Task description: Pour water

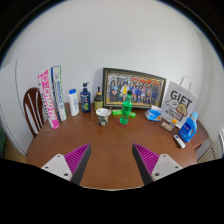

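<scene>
A green plastic bottle [126, 108] stands upright near the back of the brown wooden table [110, 145], in front of a framed photo. A small glass cup [103, 117] stands just left of it. My gripper [112, 158] is open and empty, its two fingers with magenta pads [77, 157] spread wide over the table's near part. The bottle and cup stand well beyond the fingers, apart from them.
A framed picture [133, 88] leans on the wall. Left of it stand a dark bottle [86, 97], a white container [73, 102] and tall boxes [51, 92]. A white gift bag [181, 100] and blue items [189, 127] stand at the right. A wooden chair [34, 108] is at the left.
</scene>
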Available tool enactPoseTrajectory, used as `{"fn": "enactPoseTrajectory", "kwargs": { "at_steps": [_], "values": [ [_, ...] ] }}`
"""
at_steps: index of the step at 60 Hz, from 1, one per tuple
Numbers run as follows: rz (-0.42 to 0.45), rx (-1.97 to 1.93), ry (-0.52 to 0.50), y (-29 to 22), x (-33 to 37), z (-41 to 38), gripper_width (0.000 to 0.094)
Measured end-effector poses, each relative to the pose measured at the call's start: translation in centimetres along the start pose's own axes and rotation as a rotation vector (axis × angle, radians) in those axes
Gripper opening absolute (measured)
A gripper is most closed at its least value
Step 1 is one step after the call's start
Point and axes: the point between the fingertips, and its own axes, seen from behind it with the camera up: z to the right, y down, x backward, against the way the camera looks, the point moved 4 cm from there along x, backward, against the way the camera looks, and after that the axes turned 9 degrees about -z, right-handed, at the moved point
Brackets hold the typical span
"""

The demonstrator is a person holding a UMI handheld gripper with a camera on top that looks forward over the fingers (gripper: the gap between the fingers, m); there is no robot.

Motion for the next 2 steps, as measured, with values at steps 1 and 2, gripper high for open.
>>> {"fn": "enactPoseTrajectory", "kwargs": {
  "at_steps": [1,2],
  "values": [
    [0.002,0.002,0.001,-0.07,0.11,0.14,0.0854],
    [0.004,0.003,-0.001,-0.14,0.21,0.24,0.0855]
  ]
}}
